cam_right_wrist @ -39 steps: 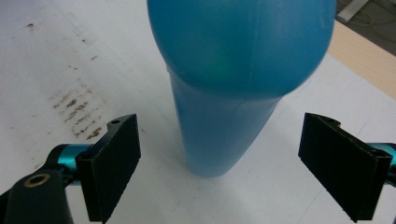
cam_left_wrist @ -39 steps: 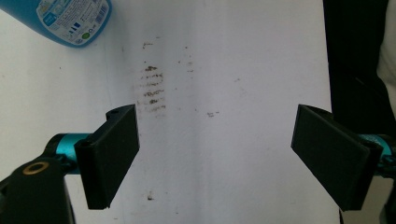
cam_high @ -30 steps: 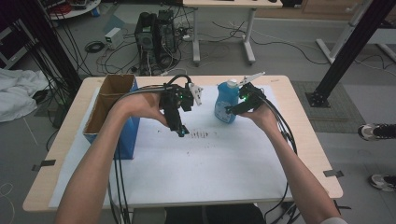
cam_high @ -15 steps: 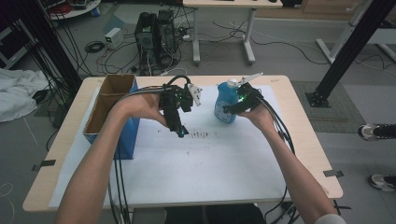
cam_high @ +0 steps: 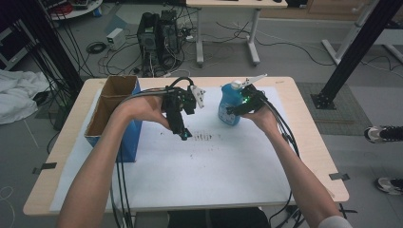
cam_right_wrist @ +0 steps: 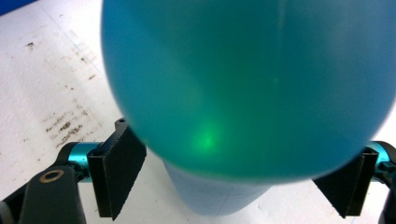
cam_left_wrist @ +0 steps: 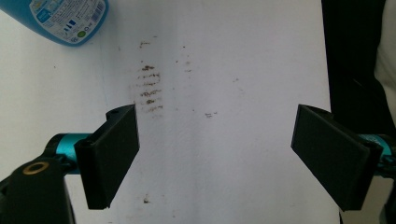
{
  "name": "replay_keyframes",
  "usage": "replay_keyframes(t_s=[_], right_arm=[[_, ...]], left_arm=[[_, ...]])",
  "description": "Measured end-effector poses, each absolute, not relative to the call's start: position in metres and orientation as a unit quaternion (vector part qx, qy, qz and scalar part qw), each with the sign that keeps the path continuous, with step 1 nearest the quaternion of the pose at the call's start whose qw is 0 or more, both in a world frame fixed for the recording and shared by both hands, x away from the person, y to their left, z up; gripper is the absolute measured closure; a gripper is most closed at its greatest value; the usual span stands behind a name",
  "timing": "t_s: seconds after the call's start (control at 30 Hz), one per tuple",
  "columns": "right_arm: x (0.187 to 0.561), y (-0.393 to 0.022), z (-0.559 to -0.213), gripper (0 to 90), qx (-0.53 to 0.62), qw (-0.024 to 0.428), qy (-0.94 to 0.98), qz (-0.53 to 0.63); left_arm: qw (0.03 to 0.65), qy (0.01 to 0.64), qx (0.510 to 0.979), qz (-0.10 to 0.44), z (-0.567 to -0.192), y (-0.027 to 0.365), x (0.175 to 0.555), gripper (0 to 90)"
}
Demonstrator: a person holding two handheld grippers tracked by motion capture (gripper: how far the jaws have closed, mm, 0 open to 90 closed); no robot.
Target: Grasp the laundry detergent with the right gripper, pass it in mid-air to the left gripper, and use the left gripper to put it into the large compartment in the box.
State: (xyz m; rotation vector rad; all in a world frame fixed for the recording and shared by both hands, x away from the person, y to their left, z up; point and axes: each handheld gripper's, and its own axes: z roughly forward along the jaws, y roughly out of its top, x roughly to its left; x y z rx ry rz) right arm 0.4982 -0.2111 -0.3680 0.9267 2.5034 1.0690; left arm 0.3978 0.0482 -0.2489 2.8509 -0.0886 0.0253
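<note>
A blue bottle (cam_high: 230,102) with a white cap stands upright on the white paper at the table's back right. My right gripper (cam_high: 229,113) reaches in from the right with one jaw on each side of the bottle (cam_right_wrist: 247,84). Its jaws have just been closing. In the right gripper view (cam_right_wrist: 229,172) white paper still shows between each pad and the bottle's lower body. My left gripper (cam_high: 183,135) points down over the paper at the middle, open and empty (cam_left_wrist: 215,154). The bottle's base (cam_left_wrist: 70,18) shows at the top left of its view.
An open cardboard box (cam_high: 111,102) with blue sides stands at the table's left. Brown smudges (cam_high: 203,137) mark the white paper (cam_high: 214,175) just right of the left gripper. Cables trail from both grippers toward the front edge.
</note>
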Motion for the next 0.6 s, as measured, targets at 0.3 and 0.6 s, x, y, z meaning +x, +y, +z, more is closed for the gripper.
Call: replay_keyframes(t_s=[0.3, 0.6], right_arm=[[0.4983, -0.2097, -0.3697, 22.0, 0.323, 0.128, 0.864, 0.365], [0.4999, -0.2098, -0.3701, 24.0, 0.321, 0.136, 0.860, 0.372]], left_arm=[[0.144, -0.031, 0.989, 0.007, -0.2524, 0.0489, 0.3987, 15.3], [0.147, -0.030, 0.989, 0.005, -0.2539, 0.0504, 0.3995, 15.3]])
